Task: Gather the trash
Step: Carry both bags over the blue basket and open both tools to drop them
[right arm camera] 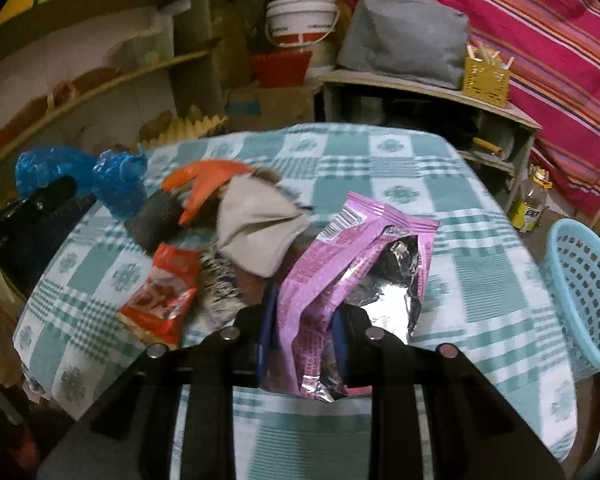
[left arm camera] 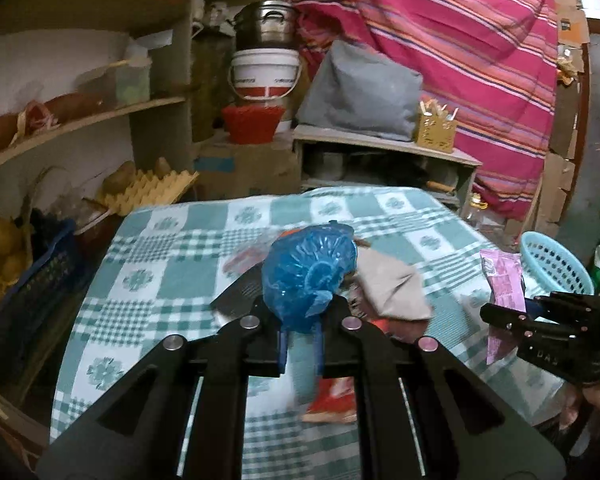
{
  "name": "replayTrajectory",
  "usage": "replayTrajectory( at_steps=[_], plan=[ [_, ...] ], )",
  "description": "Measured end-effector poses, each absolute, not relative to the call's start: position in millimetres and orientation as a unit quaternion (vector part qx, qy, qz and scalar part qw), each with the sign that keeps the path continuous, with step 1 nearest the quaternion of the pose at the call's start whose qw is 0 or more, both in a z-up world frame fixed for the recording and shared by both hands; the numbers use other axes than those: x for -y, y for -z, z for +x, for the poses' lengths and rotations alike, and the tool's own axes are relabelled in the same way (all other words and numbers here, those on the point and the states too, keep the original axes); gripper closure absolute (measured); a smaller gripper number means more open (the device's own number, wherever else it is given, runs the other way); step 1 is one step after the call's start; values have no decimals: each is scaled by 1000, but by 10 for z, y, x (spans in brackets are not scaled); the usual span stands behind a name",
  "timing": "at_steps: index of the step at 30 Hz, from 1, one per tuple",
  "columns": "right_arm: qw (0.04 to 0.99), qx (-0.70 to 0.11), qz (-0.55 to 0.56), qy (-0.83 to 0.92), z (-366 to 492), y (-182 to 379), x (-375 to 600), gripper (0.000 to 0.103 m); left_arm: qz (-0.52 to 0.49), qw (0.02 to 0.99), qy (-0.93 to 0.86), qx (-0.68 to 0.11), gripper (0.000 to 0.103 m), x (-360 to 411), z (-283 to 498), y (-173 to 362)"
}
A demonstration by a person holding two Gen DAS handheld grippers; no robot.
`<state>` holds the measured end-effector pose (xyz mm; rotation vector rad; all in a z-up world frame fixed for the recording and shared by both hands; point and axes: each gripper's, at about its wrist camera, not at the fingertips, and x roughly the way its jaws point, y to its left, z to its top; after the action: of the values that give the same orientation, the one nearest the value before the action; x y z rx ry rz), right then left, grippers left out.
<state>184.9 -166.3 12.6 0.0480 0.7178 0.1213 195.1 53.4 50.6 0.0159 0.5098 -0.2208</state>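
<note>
My left gripper [left arm camera: 300, 336] is shut on a crumpled blue plastic bag [left arm camera: 308, 268], held above the table with the green checked cloth [left arm camera: 172, 264]. The bag also shows in the right wrist view [right arm camera: 116, 184]. My right gripper [right arm camera: 304, 340] is shut on an open pink foil snack wrapper [right arm camera: 340, 256], seen too in the left wrist view [left arm camera: 504, 292]. On the cloth lie a red snack packet [right arm camera: 164, 300], a beige paper piece [right arm camera: 256, 232], an orange wrapper [right arm camera: 208, 180] and a dark round item [right arm camera: 156, 216].
A light blue plastic basket [right arm camera: 588, 296] stands off the table's right edge. Shelves with an egg tray [left arm camera: 148, 192] are at the left. A small cabinet [left arm camera: 384, 168], buckets [left arm camera: 264, 72] and a striped cloth are behind. A bottle [right arm camera: 530, 200] stands on the floor.
</note>
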Motion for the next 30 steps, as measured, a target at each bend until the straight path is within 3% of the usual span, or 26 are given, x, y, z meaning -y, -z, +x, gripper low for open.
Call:
replayTrajectory(
  at_steps=[16, 30],
  plan=[
    [960, -269, 65, 39, 1568, -709, 3519, 77, 45, 954, 202, -218, 96, 1075, 2035, -1036],
    [947, -289, 101, 100, 1411, -528, 5006, 77, 39, 906, 344, -242, 95, 2962, 2092, -886]
  ],
)
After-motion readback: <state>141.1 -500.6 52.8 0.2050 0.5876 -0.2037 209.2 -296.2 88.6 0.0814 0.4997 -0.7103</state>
